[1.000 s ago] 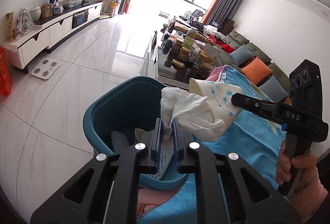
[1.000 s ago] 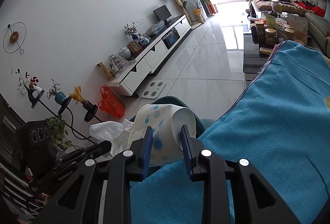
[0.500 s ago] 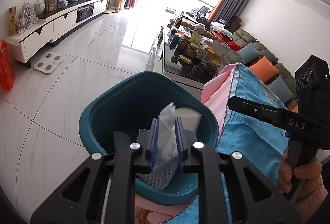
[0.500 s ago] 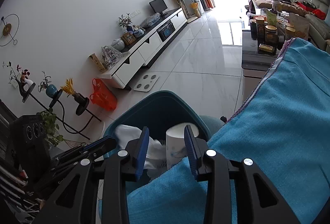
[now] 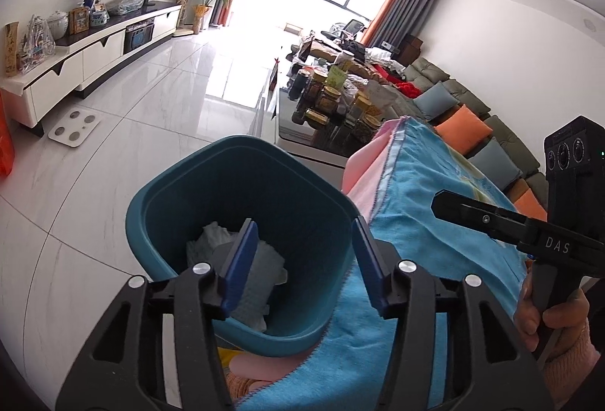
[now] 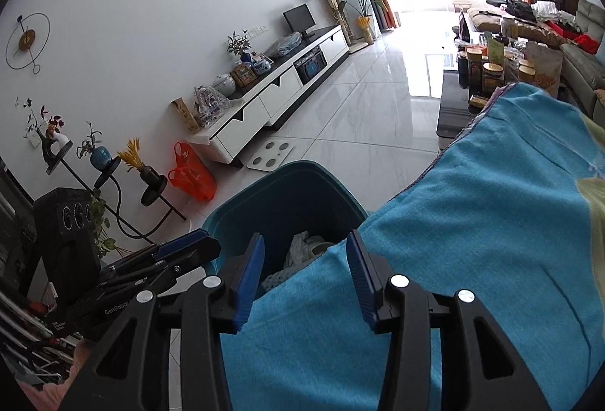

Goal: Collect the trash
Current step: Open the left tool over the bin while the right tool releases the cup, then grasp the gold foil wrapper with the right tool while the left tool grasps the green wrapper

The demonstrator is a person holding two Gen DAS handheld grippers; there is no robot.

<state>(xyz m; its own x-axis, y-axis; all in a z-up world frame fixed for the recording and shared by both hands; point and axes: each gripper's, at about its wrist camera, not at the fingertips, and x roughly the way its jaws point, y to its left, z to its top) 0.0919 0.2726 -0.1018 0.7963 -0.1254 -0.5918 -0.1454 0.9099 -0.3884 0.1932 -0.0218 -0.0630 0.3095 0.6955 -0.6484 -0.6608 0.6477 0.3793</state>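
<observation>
"DAS" on the right gripper (image 5: 529, 233) — "GenRobot" on the left gripper (image 6: 177, 256).

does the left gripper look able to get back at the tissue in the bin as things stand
Probably yes. The left gripper hangs open right over the teal bin, its jaws having just opened, and the white tissue lies uncovered directly below.

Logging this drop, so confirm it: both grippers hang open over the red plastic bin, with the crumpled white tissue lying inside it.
One thing is wrong: the plastic bin is teal, not red, as the left wrist view shows. The rest stands: the left gripper and right gripper, jaws just opened, hold nothing, and the crumpled white tissue lies inside.
</observation>
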